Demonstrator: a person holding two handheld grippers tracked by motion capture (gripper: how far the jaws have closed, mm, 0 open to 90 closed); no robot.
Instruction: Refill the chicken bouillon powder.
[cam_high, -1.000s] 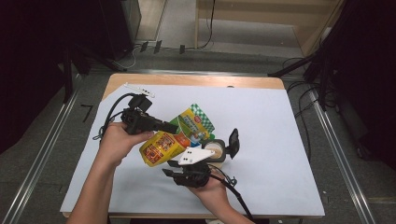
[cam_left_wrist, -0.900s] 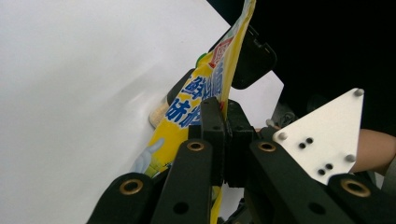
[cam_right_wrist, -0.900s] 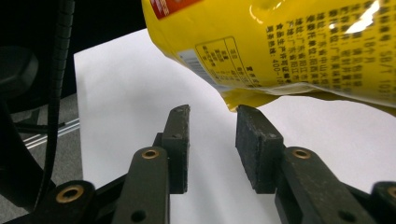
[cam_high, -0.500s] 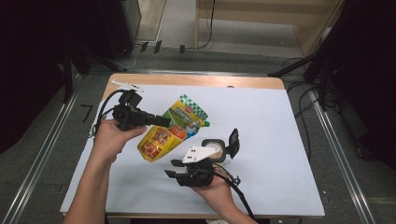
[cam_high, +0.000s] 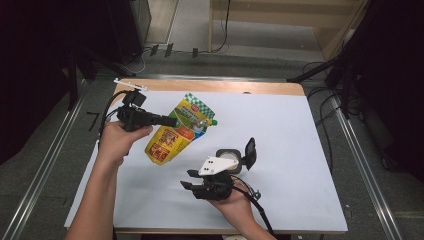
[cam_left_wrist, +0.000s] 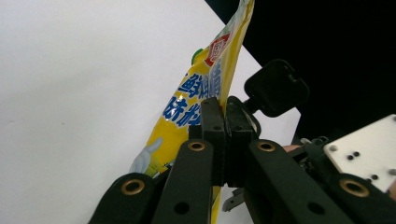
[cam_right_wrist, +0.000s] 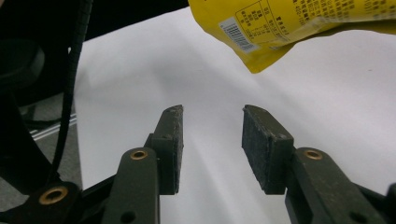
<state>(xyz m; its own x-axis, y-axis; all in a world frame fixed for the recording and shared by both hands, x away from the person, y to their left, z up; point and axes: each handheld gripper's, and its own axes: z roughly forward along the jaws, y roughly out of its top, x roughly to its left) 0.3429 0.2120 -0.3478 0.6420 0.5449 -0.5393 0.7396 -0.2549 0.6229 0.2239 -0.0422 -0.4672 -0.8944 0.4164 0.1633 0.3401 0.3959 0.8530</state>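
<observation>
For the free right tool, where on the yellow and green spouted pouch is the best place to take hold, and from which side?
Probably the flat bottom corner of the yellow and green spouted pouch, approached from below on the near side. The pouch hangs tilted from the left tool, which pinches its thin side edge, so that low corner points toward the open right tool with nothing between them.

The pouch (cam_high: 181, 130) is above the counter (cam_high: 300, 130), toward its left side, in the left gripper (cam_high: 170, 121). The right gripper (cam_high: 189, 180) is nearer the person, just right of the pouch's lower end and apart from it.
</observation>
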